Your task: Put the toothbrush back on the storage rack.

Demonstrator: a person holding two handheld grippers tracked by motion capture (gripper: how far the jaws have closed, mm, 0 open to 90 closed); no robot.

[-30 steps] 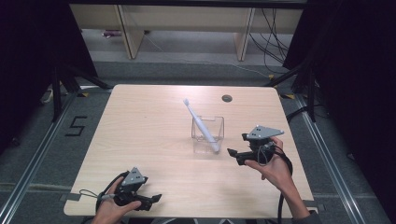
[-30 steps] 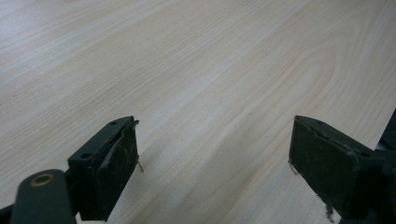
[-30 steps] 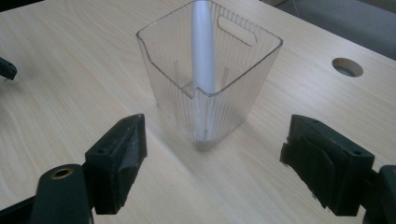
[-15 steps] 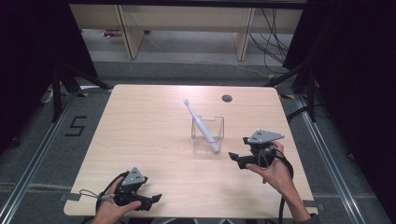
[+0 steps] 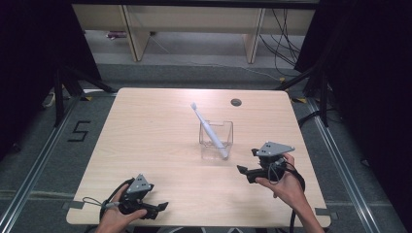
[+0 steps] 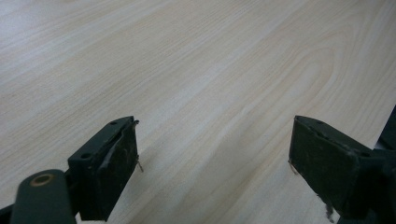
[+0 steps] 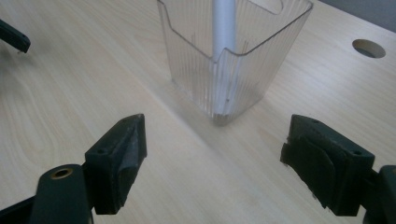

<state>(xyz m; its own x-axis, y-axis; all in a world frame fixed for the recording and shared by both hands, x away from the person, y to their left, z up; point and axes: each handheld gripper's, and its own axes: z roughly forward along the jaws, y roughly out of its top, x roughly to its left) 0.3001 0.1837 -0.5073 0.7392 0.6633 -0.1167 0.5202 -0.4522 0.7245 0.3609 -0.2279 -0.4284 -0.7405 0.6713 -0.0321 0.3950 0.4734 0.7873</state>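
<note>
Right gripper [image 5: 245, 171] sits in my hand near the table's [image 5: 145, 145] near right edge, jaws wide apart and holding nothing, pointed left toward the clear ribbed holder [image 5: 216, 138] just beyond it. Down at the near left corner, my left gripper [image 5: 158, 208] rests low over bare wood, jaws also apart and empty. Farther in, the white toothbrush [image 5: 208, 130] stands inside the holder, leaning up and away to the far left. Judging by that, the placing looks done; what remains, if anything, is drawing my hands clear.
</note>
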